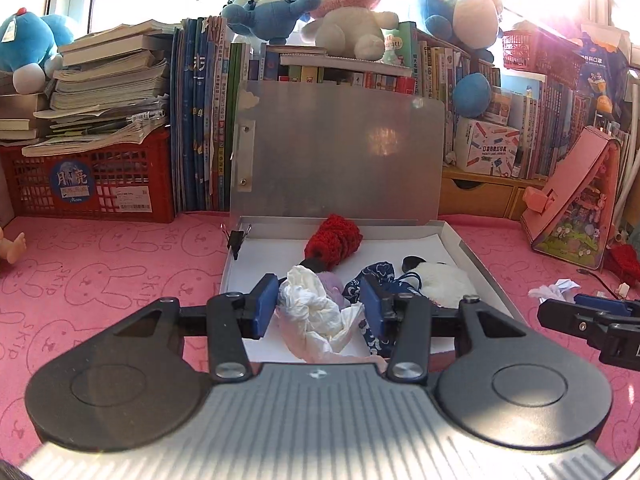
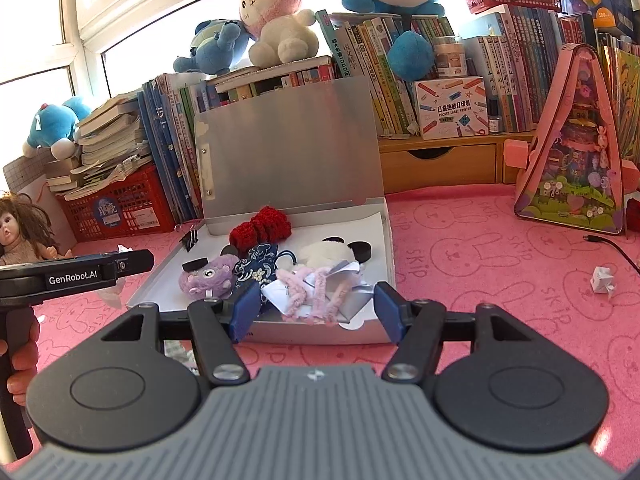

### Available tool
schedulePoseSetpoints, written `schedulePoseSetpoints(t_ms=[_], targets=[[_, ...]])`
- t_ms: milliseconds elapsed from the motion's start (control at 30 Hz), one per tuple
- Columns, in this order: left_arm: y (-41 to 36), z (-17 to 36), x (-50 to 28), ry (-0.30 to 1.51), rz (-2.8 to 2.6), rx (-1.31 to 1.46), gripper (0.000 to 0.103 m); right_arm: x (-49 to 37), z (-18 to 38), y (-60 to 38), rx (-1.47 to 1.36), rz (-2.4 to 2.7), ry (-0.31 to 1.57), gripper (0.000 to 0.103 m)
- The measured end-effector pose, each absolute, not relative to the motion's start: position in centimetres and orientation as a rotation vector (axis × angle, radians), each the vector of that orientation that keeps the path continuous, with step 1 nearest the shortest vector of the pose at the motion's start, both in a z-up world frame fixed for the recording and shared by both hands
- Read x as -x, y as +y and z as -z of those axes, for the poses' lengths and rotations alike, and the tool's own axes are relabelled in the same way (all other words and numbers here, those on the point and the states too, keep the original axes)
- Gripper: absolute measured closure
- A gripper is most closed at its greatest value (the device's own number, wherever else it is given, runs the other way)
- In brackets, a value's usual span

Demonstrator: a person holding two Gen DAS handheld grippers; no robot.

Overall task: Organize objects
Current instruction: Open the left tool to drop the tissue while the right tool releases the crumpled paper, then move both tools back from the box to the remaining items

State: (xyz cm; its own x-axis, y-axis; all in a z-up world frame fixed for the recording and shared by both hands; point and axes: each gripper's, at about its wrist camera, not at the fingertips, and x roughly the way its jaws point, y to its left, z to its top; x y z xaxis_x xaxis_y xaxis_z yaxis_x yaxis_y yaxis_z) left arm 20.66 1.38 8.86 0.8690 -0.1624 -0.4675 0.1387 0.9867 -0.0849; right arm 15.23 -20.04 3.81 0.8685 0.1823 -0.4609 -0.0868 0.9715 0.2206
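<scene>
An open silver box [image 1: 466,252] lies on the pink mat with its lid [image 1: 340,152] upright. In it are a red crocheted piece [image 1: 336,240], a blue patterned pouch [image 2: 256,264], a purple plush [image 2: 206,278] and a panda plush [image 2: 328,252]. My left gripper [image 1: 319,308] hovers at the box's near edge, shut on a crumpled white tissue [image 1: 308,308]. My right gripper [image 2: 318,312] is at the box's front right. A white paper bundle with pink pipe cleaners [image 2: 308,294] spans its jaws and reaches both pads.
Books, a red crate [image 1: 88,184] and plush toys line the back. A pink toy house [image 2: 576,148] stands right, with a crumpled paper [image 2: 602,280] and a black cable [image 2: 612,246] on the mat. A doll [image 2: 24,228] sits far left. A binder clip [image 2: 192,238] grips the box's left wall.
</scene>
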Motion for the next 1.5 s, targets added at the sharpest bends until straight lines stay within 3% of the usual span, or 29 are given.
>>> schedulePoseSetpoints(t_ms=[567,1233,1333,1500], targets=[[0.6,-6.0,-34.2,0.597,0.044,-0.006,0.051,-30.2,-2.1,-21.3,-0.286,-0.092,0.662,0.037],[0.7,-2.6,-38.9,0.628,0.023,-0.049,0.050,-34.6,1.4,-20.7,-0.256,-0.095,0.676,0.033],[0.5,-3.2,-38.0,0.598,0.035,-0.063,0.033,-33.9,0.9,-20.9,-0.278,-0.099,0.655,0.024],[0.1,-4.8,-36.0,0.557,0.045,-0.093,0.022,-32.2,-0.6,-21.1,-0.304,-0.110,0.634,0.020]])
